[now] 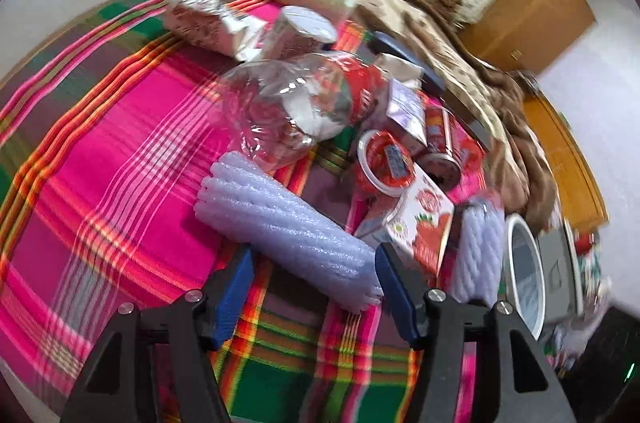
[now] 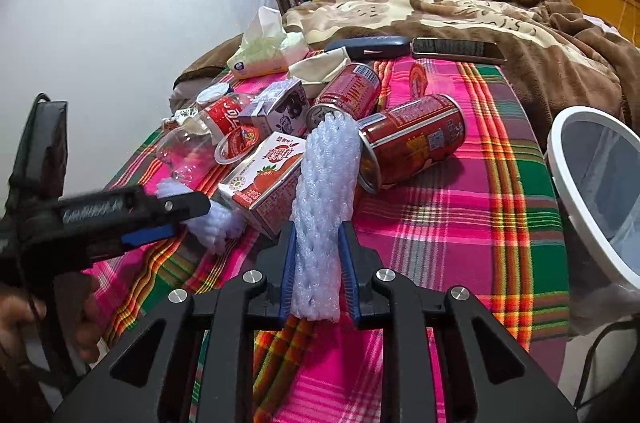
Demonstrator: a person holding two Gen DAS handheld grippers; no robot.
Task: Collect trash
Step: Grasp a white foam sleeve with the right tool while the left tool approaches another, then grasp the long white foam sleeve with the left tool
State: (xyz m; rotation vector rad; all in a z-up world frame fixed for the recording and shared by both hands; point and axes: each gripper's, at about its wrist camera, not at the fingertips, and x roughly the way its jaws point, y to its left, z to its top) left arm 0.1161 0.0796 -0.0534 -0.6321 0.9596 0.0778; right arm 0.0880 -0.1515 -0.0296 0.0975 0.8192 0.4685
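Trash lies heaped on a pink plaid cloth [image 1: 120, 159] over a bed. My left gripper [image 1: 314, 253] stands open around the near end of a pale lilac foam sleeve [image 1: 280, 227] that rests on the cloth. From the right wrist view, the left gripper [image 2: 192, 217] comes in from the left, a hand behind it. My right gripper [image 2: 319, 227] is shut on a second foam sleeve [image 2: 326, 179], which stands up between the pads. A strawberry carton [image 2: 272, 179] lies just beyond it, along with two red cans [image 2: 412, 139] and a clear bottle [image 1: 304, 99].
A white-rimmed bin [image 2: 556, 147] stands off the bed's right edge, also seen in the left wrist view as the bin [image 1: 510, 243]. A phone [image 2: 456, 49], a dark case [image 2: 368, 45] and a tissue pack [image 2: 264, 51] lie at the far side. Behind them is a brown blanket [image 2: 520, 23].
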